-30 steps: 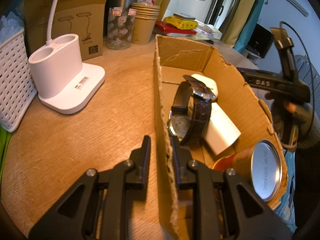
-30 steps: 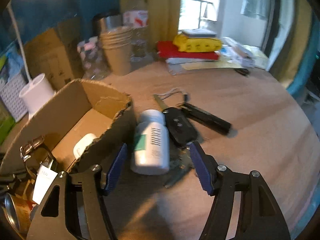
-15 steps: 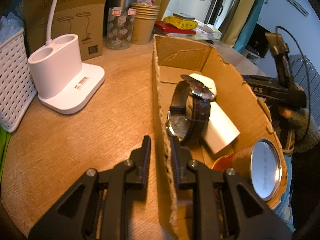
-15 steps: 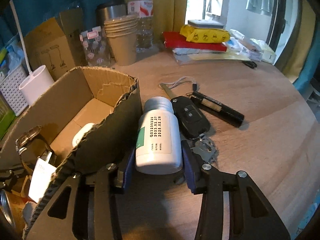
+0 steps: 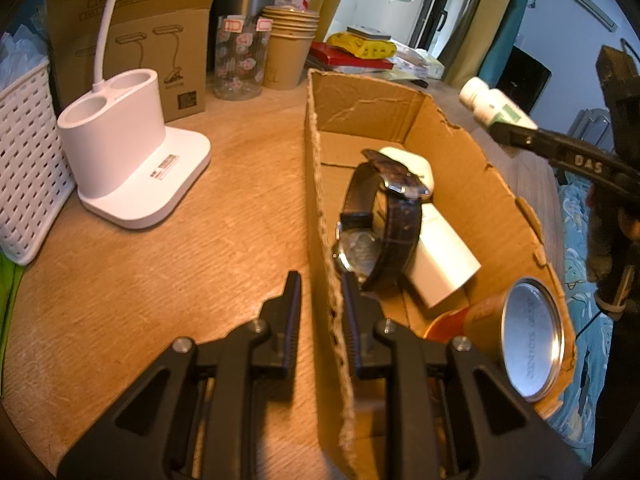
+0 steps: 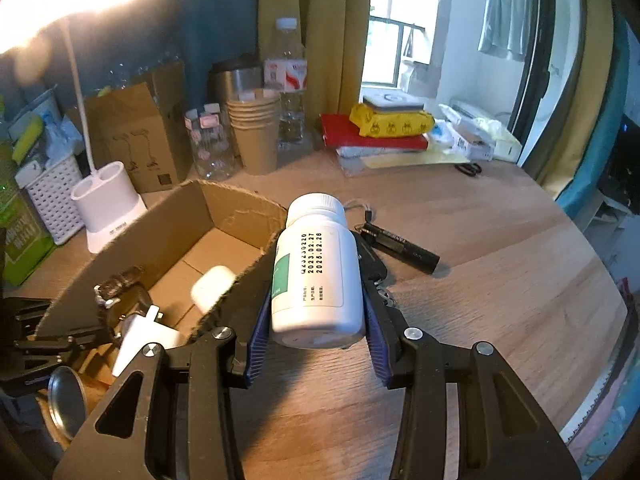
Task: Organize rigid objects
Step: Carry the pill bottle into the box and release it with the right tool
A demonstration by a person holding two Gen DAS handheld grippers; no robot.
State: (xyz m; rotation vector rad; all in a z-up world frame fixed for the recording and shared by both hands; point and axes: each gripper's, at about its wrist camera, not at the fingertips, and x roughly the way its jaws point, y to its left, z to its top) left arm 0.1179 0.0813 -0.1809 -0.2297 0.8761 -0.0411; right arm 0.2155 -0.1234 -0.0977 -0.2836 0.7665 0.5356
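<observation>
While right tool (image 6: 316, 316) clamps bottle (image 6: 316, 276), left tool (image 5: 320, 312) pinches box wall (image 5: 320, 208), wooden table (image 6: 500, 280).

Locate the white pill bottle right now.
The white pill bottle is clamped in the right gripper, lifted off the table beside the cardboard box, car key behind it.

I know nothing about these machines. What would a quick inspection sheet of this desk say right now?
Surface: wooden table, lamplit.
Job's things: white bottle lifted; cardboard box holds watch, tin, white items; key fob and black cylinder on the table.
Clutter: paper cups, basket, lamp base.
Grippers: right claw clamps the bottle; left claw pinches the box wall.
Cables: nothing seen.
Surroundings: curtains, window.
</observation>
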